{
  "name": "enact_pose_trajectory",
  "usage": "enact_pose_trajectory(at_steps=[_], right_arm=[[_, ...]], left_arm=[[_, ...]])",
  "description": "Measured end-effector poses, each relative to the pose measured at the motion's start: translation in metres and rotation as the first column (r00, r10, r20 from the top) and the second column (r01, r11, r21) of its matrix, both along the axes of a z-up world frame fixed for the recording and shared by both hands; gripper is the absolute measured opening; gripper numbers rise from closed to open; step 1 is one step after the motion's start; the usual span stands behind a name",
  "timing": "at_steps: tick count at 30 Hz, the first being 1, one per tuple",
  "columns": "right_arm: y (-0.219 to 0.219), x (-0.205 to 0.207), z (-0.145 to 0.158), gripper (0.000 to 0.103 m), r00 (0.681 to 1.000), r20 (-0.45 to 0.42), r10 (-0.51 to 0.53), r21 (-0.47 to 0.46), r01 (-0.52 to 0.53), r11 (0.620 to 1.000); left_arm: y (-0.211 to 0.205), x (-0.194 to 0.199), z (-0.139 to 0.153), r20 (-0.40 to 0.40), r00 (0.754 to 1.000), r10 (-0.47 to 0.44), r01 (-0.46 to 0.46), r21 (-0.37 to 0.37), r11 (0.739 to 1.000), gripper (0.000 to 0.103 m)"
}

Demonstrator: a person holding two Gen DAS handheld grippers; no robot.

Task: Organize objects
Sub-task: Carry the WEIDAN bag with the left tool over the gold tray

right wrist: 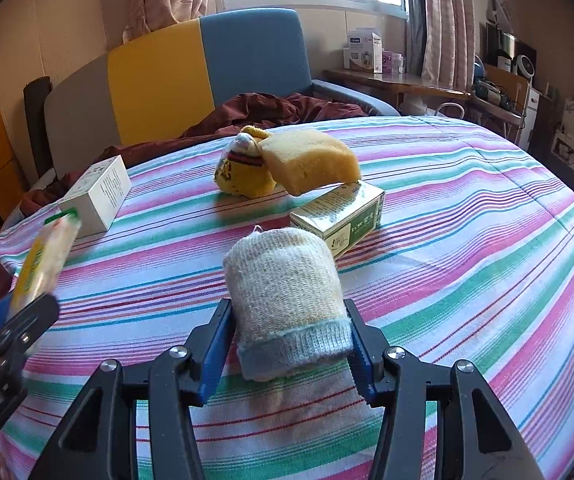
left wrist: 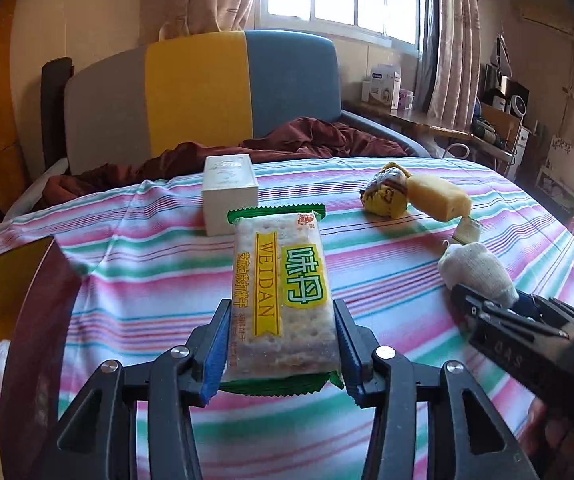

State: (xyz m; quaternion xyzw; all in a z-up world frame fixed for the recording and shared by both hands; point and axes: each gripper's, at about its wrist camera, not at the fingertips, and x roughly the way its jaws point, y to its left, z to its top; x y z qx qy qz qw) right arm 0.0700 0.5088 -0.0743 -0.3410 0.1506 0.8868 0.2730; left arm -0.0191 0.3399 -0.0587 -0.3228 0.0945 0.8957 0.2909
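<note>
striped bedding in pink, green and white covered the bed that served as the work surface, with a yellow and blue headboard and a bright window behind it.

the left gripper had its jaws closed partway onto a cracker packet, pinching the long sides near the lower end and holding it above the sheet. the packet looked light and crinkly, probably slick at the film, and the crackers inside would likely snap under a hard squeeze, so a gentle hold across the flat width seemed the safest.

the right gripper was closed to about the same width on a rolled pale sock, gripped at its ribbed blue cuff. it looked soft and light and would give under the pads, so a hold through the thick of the roll seemed surer than one at the loose edge.

lying on the bedding were one white box near the left side, one green and white box near the middle, one yellow sponge leaning with an end on that box, and one yellow patterned sock ball touching the sponge. counted across both views, there were two boxes, two socks, one sponge and one packet, six things in all.
</note>
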Motion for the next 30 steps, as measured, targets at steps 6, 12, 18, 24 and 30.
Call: enact_pose_trajectory(at_steps=[6, 12, 18, 24, 30], right_arm=[[-0.009, 0.001, 0.002, 0.053, 1.0, 0.004, 0.005, 0.032, -0.005, 0.999], [-0.027, 0.0, 0.005, 0.053, 0.999, 0.023, 0.033, 0.095, -0.035, 0.995], [-0.043, -0.004, 0.006, 0.053, 0.997, 0.042, 0.064, 0.148, -0.069, 0.987], [-0.053, -0.004, 0.005, 0.053, 0.995, 0.054, 0.079, 0.156, -0.086, 0.984], [-0.064, -0.005, 0.004, 0.053, 0.993, 0.071, 0.096, 0.166, -0.106, 0.98]], left_arm=[[-0.018, 0.019, 0.003, -0.039, 0.999, -0.009, 0.009, 0.017, 1.0, 0.048], [-0.037, 0.036, 0.005, -0.048, 0.999, -0.013, 0.014, 0.02, 1.0, 0.048], [-0.06, 0.052, -0.002, -0.006, 1.0, -0.021, 0.022, 0.017, 1.0, 0.048], [-0.085, 0.057, 0.024, -0.028, 0.999, -0.02, 0.022, 0.079, 0.997, 0.048], [-0.122, 0.043, 0.047, -0.025, 0.998, 0.066, -0.062, 0.129, 0.99, 0.048]])
